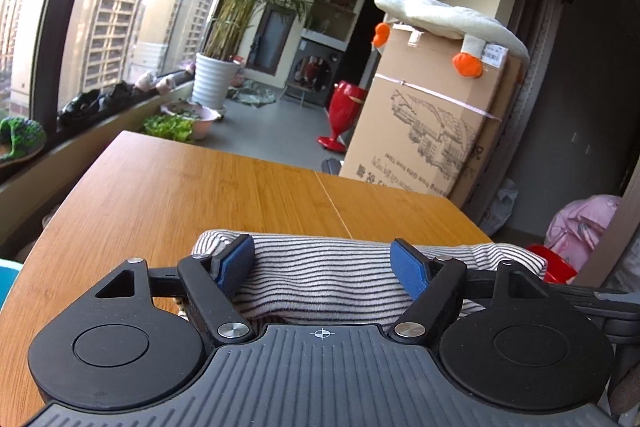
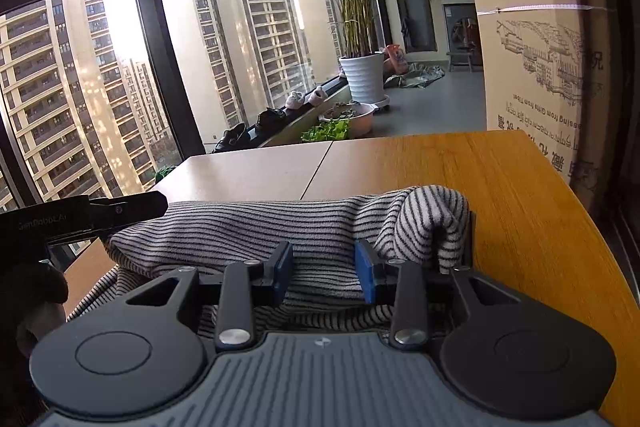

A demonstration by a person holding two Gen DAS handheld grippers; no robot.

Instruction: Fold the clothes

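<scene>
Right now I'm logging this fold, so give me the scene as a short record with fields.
garment: striped cloth, bunched on the wooden table
left gripper: open, pads either side of the cloth
right gripper: open, over the cloth
fold state: rumpled, not flat
background: cardboard box with plush toy on top

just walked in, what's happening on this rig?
A person with a handheld gripper in each hand is folding a striped garment on a wooden table. The left gripper and the right gripper both sit at the garment's near edge with their jaws apart, cloth lying between the pads, not pinched. The garment is bunched into a long roll, one end curling over beside the right gripper.
</scene>
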